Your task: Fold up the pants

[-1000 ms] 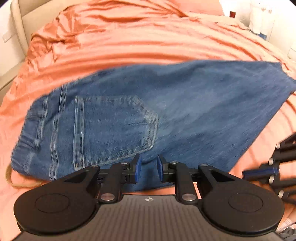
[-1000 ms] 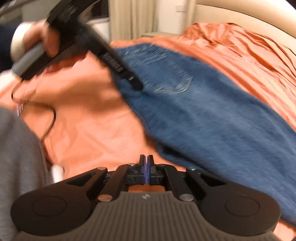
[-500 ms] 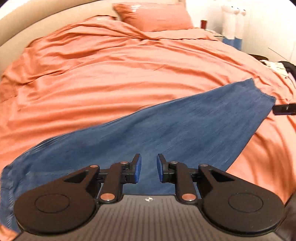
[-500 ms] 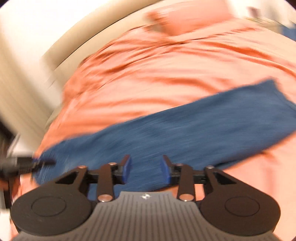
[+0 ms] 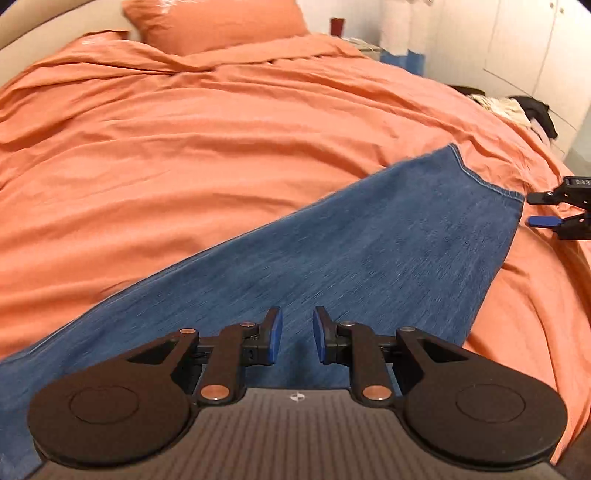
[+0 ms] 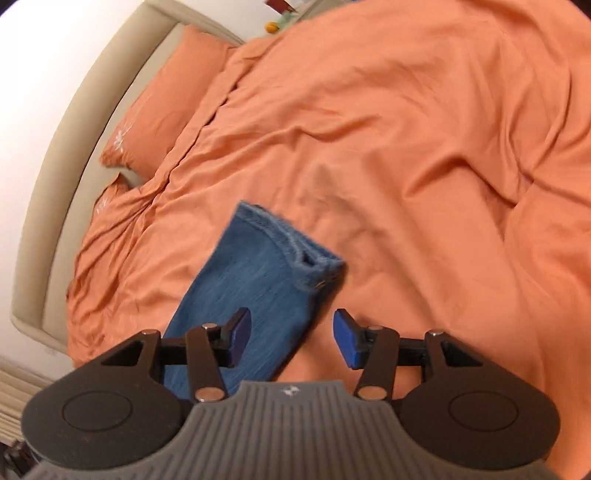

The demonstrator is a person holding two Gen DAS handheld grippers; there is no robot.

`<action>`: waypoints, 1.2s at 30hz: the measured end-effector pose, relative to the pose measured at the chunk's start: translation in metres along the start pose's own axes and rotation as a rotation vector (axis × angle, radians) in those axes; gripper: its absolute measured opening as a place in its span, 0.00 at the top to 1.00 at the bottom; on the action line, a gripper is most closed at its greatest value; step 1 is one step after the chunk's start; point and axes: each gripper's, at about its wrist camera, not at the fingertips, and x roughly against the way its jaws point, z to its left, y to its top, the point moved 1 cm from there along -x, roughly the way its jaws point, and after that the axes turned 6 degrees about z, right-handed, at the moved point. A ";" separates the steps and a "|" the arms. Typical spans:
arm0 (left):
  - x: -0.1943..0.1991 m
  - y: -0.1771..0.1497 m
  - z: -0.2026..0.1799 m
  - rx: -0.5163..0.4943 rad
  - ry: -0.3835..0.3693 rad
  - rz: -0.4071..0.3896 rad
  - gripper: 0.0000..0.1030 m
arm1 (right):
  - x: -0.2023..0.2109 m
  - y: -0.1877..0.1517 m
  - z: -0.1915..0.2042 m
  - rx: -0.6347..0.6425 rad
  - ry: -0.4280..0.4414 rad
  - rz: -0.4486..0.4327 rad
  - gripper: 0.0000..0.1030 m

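Observation:
Blue denim pants (image 5: pixel 332 251) lie flat on an orange duvet (image 5: pixel 184 147), running from lower left to the hem at the right. My left gripper (image 5: pixel 295 334) is open and empty, low over the middle of the leg. My right gripper (image 6: pixel 291 338) is open wide and empty, hovering near the hem end of the pants (image 6: pixel 266 273). It also shows at the right edge of the left wrist view (image 5: pixel 554 210), just beyond the hem. The waist end is out of view.
An orange pillow (image 5: pixel 218 22) lies at the head of the bed, also seen in the right wrist view (image 6: pixel 162 107) against a beige headboard (image 6: pixel 77 122). A nightstand with a red cup (image 5: pixel 338 26) and clothes (image 5: pixel 509 107) sit off the bed's right side.
Both grippers moved along the pants from the waist and pocket toward the leg hem. My right gripper opened from shut to wide open. The left stayed open.

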 end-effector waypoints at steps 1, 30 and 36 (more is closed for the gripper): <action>-0.008 0.004 -0.004 -0.005 -0.008 0.006 0.76 | -0.008 0.002 -0.007 -0.021 0.021 0.003 0.54; -0.034 0.032 -0.004 0.100 0.043 -0.111 0.77 | 0.002 0.019 0.080 0.337 0.109 -0.104 0.93; 0.032 -0.007 0.012 0.153 0.045 -0.138 0.77 | 0.035 -0.007 0.168 0.531 0.154 -0.159 0.93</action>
